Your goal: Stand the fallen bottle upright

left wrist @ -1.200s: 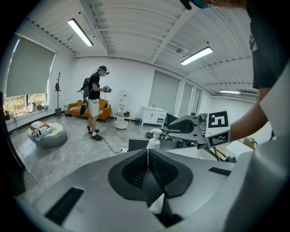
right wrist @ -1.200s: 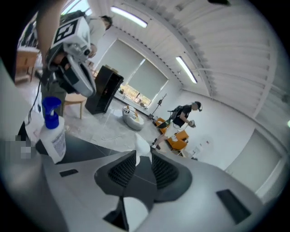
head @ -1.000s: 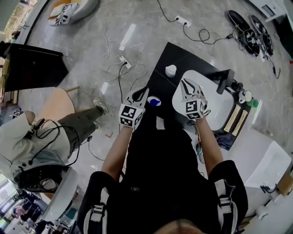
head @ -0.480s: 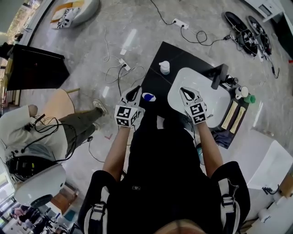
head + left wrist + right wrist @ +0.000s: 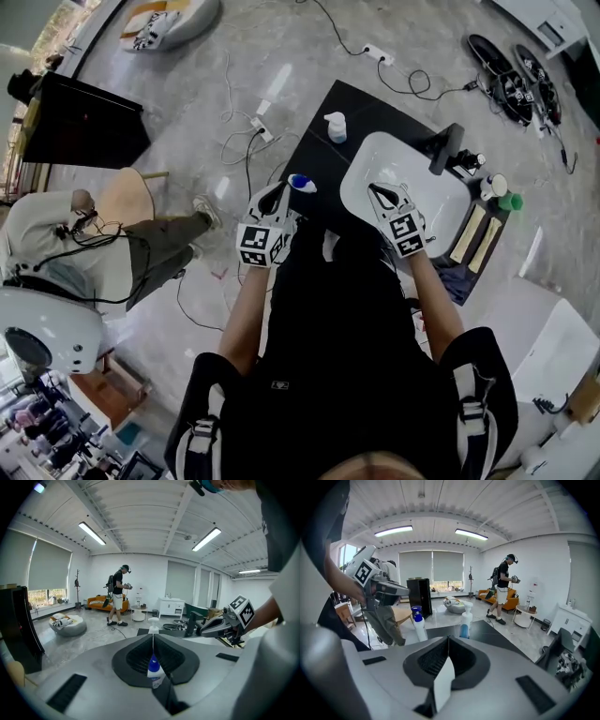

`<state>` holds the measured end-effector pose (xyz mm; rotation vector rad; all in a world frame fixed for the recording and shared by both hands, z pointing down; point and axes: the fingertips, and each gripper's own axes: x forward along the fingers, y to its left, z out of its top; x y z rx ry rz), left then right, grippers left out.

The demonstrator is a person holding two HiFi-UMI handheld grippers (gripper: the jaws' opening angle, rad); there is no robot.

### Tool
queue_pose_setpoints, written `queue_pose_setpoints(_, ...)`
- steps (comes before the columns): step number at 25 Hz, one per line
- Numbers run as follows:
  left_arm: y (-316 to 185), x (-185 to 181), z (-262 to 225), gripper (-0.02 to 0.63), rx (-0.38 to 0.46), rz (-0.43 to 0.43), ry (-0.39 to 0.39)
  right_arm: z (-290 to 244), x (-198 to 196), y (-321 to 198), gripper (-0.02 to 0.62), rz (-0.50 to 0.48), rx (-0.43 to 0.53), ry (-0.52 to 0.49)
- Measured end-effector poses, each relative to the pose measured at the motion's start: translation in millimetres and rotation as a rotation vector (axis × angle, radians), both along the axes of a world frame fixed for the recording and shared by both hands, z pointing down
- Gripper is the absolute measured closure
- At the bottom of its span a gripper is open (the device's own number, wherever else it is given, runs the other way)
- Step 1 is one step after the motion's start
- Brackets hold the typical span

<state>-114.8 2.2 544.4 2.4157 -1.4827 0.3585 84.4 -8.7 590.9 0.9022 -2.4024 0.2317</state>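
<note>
Bottle (image 5: 301, 183) just beyond closed, empty left gripper (image 5: 279, 191)

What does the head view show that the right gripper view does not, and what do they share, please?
Only the head view shows the white power strip with its cable on the floor and the marker cube on the right gripper. Only the right gripper view shows a standing person, an orange sofa and ceiling lights. Both show the left gripper, the upright blue-capped bottle beside it, and the pump bottle.
</note>
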Motion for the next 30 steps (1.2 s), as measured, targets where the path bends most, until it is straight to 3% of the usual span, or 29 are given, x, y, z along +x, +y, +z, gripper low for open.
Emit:
queue_pose_setpoints(14,53,-6,-1,0.589,-0.005,0.041,0.014,-20,2,27,0.534,0.086,0.025,-0.025)
queue_pose_setpoints(30,125,-39,-3,0.589,0.016,0.119,0.022,-27,-20,108,0.534,0.183,0.065,-0.005)
